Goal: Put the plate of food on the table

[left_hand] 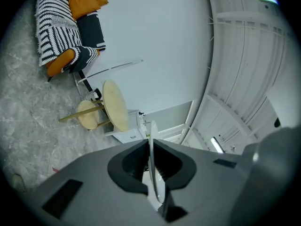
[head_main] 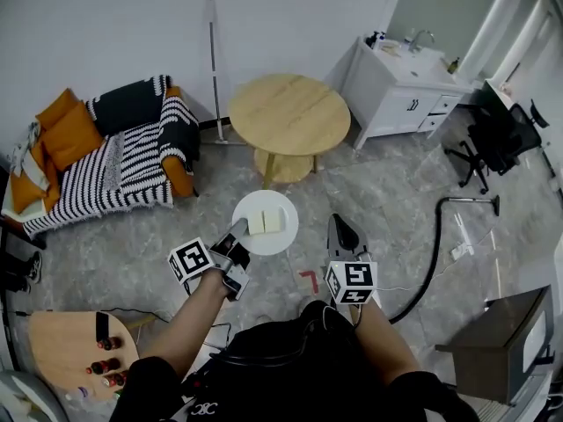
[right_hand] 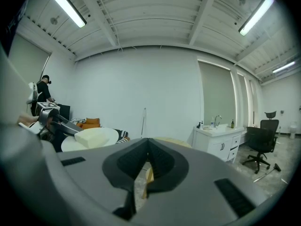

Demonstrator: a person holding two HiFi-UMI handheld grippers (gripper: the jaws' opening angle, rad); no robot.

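Note:
A white plate [head_main: 265, 222] with two pale yellow blocks of food [head_main: 272, 221] hangs in the air above the floor, short of the round wooden table [head_main: 289, 112]. My left gripper [head_main: 236, 236] is shut on the plate's near-left rim. In the left gripper view the plate [left_hand: 153, 173] shows edge-on between the pads of that gripper [left_hand: 149, 147], with the table [left_hand: 115, 105] farther off. My right gripper [head_main: 345, 234] is shut and empty, just right of the plate. The right gripper view shows that gripper [right_hand: 148, 149], the plate [right_hand: 75, 144] and the food [right_hand: 96, 136] at left.
A sofa [head_main: 106, 152] with a striped blanket and orange cushions stands at left. A white sink cabinet [head_main: 400, 95] and an office chair [head_main: 497, 134] are at right. A black hose [head_main: 435, 253] lies on the floor. A small table with bottles [head_main: 75, 350] is near left.

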